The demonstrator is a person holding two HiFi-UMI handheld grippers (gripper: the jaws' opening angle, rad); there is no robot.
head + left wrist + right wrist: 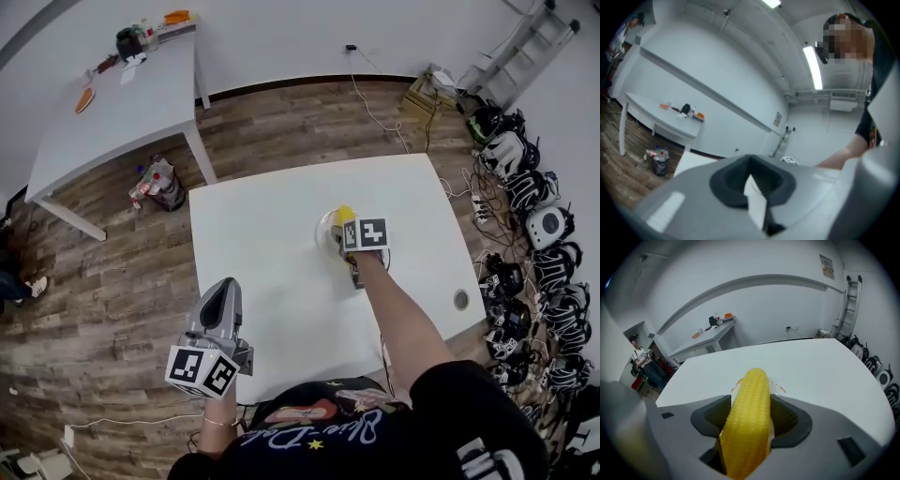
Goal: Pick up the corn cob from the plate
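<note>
Grasp stage: the right gripper (751,414) has its jaws spread wide astride the yellow corn cob (344,215) on the plate (323,228), so it must next squeeze and lift, while the left gripper (221,298) idles, jaws pressed together

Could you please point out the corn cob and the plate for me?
corn cob (749,418): right gripper view, on the middle of its yellow kernels.
plate (322,230): head view, on its left rim.

The top of the white table (262,281) lies open all round the plate (324,229) and corn cob (345,214), seemingly its only obstacles, while headsets (548,225) crowd the floor along its right and a second table (122,103) stands beyond-left.
</note>
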